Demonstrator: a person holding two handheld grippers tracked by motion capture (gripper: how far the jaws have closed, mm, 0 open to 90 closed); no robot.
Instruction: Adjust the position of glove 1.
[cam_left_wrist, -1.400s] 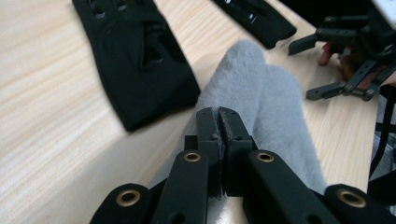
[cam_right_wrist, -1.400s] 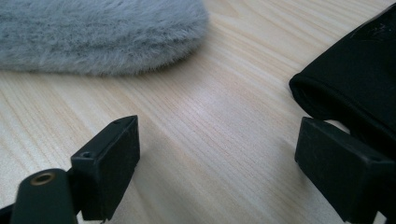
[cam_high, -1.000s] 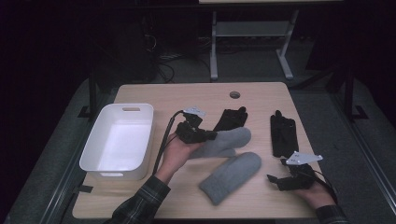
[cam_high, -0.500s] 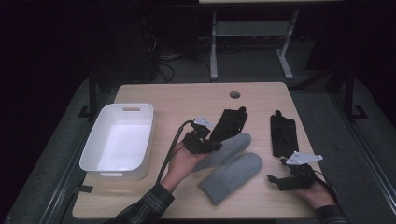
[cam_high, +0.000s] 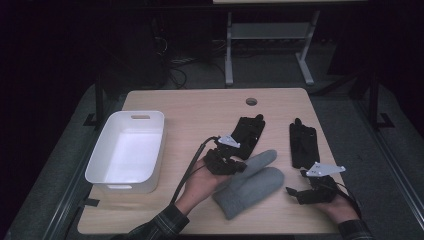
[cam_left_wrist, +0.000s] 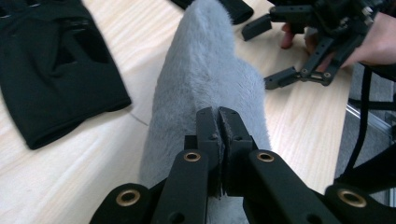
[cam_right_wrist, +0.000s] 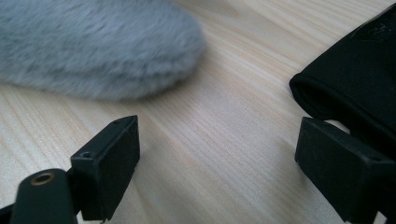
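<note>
**A:** Why are the left tongs shut so tight? In the left gripper view the two black jaws meet with hardly a gap.

**B:** They have pinched the edge of the upper fluffy grey fleece mitten. Fleece is thin once squeezed, so the jaws come nearly together. A grip at the cuff end lets the rest trail freely, which I'd judge suits dragging or lifting it.

**A:** And where is that mitten lying?

**B:** On the pale wooden counter, near its middle, slanting up and away from the hand. Its lower edge overlaps the second grey fleece mitten, which lies flat nearer the person. It looks as if the two are being paired, one upon the other.

**A:** The right tongs seem idle.

**B:** They stand wide open with nothing between them; the right gripper view shows bare wood between the jaws, the grey mitten's rounded tip ahead on one side and a flat black fabric glove close beside the other jaw. I'd say they wait low on the counter, ready to steady the lower mitten.

**A:** The other black glove?

**B:** The black fingerless glove lies just beyond the left hand, the other apart to its right. The white rectangular plastic tub sits at the left, well apart, presumably the place where the things are meant to go.
</note>
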